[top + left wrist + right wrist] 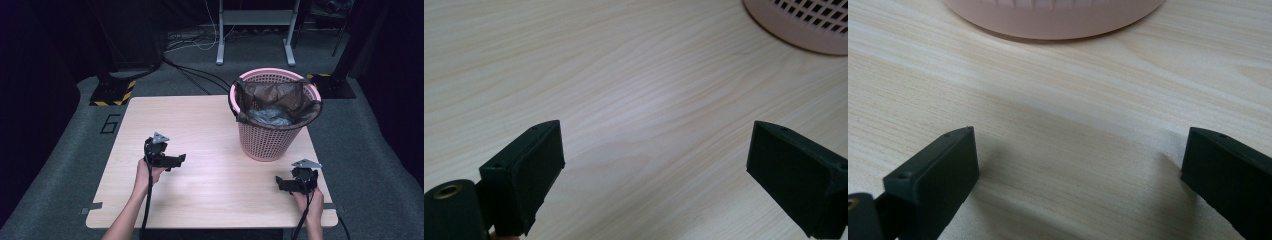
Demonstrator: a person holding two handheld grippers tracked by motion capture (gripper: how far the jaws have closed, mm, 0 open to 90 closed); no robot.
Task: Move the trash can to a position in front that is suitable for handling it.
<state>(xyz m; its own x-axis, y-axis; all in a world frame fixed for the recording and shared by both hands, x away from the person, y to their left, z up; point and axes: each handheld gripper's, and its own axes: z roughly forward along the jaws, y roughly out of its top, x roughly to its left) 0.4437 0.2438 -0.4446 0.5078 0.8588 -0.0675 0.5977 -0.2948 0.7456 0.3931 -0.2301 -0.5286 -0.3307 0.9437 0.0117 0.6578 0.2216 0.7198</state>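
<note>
- On the far right part of the bench (200,190) stands the pink basket (270,142), upright, lined with a dark bag (295,97) whose edge folds over the rim, so the liner stays put and the mouth stays open.
- Something grey and crumpled lies at the bottom of that bag; what it is, I cannot tell.
- Left claw (181,158) sits low over the bench, well apart from the basket, jaws spread wide with bare wood between them. It holds nothing.
- In the left gripper view the basket's foot (804,30) peeks in at the upper right, so this claw points roughly toward it.
- Right claw (278,183) waits near the front right corner, just short of the basket, jaws also wide apart and empty.
- Both hands look parked either side of the basket, my guess being a two-sided reach for the bag's rim.
</note>
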